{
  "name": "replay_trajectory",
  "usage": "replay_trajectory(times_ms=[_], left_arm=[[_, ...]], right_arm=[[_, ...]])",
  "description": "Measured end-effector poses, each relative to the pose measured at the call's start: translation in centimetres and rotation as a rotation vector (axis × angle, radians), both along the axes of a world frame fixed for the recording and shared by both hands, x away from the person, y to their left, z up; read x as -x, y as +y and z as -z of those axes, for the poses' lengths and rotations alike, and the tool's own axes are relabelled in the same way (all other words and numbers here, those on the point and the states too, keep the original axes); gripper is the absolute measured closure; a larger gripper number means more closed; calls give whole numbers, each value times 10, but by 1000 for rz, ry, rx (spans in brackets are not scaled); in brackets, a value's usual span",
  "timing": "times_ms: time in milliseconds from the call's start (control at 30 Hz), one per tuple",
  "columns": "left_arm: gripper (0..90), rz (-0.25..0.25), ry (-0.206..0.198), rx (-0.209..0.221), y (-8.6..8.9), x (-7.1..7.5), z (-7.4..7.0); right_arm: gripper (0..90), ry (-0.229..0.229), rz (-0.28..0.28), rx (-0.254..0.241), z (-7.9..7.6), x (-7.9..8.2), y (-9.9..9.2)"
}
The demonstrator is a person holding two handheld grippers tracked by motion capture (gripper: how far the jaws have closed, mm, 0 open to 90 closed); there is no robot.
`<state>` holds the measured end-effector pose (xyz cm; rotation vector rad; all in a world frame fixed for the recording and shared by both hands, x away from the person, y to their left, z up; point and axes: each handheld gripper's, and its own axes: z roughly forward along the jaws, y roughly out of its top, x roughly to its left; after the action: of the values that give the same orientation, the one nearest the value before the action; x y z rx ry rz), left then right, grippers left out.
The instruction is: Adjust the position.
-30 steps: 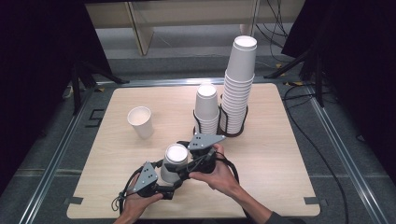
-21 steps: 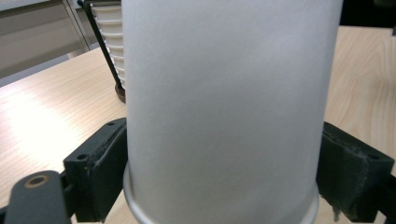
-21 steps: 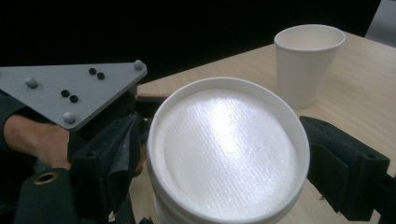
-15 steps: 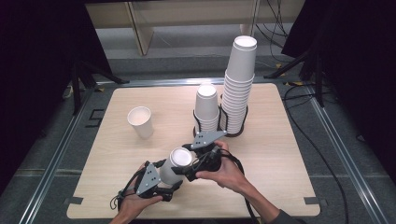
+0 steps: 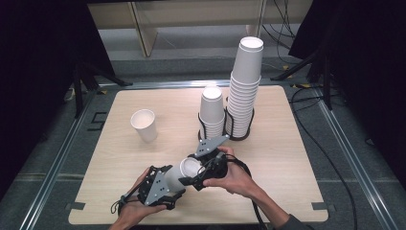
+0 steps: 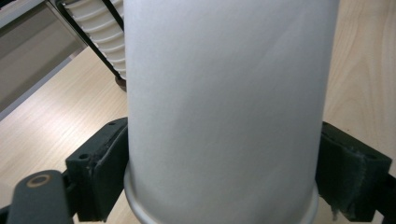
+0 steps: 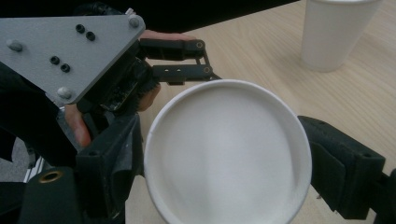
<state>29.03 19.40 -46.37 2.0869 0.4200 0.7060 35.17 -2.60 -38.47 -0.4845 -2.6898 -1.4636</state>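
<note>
Two grippers on one white paper cup [image 5: 184,171], tilted on its side above the near edge of the wooden surface [image 5: 119,167]. Left gripper [image 5: 165,184] clenched across the cup's wall near the base end, jaws just closing, pads pressed to both sides in the left gripper view [image 6: 224,112]. Right gripper [image 5: 203,175] at the rim end, open mouth facing its camera [image 7: 229,154]; jaws on either side of the rim, contact unclear, grip impossible to judge. Farther left, a single upright cup [image 5: 144,124] standing alone. Beyond, a black wire rack [image 5: 239,132] with a short stack [image 5: 212,108] and a tall stack [image 5: 246,81] of cups side by side.
</note>
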Motion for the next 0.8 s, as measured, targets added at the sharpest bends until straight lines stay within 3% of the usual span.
replay_trajectory(times_ms=[33,67,333,367,433,467,700,733,800], left_arm=[[133,4,1,-4,-1,1,0],[133,8,6,-26,-1,2,-1],[127,18,-8,-1,-3,2,0],[116,13,-6,2,-2,2,0],[80,13,-1,49,-1,1,0],[62,17,-1,103,-1,0,2],[24,17,-32,236,4,2,0],[21,19,-36,256,4,2,0],[19,16,-47,274,6,3,-2]], right_arm=[[183,-37,-16,-2,1,-2,1],[190,-36,-20,-3,1,-2,1],[217,-15,-28,27,4,-1,2],[221,-30,-33,20,4,-2,2],[229,-26,-29,8,2,-3,1],[233,-23,-24,-4,1,-3,0],[241,32,0,-97,-6,-9,-10],[242,70,15,-104,-8,-7,-11],[243,87,14,-133,-9,-8,-13]])
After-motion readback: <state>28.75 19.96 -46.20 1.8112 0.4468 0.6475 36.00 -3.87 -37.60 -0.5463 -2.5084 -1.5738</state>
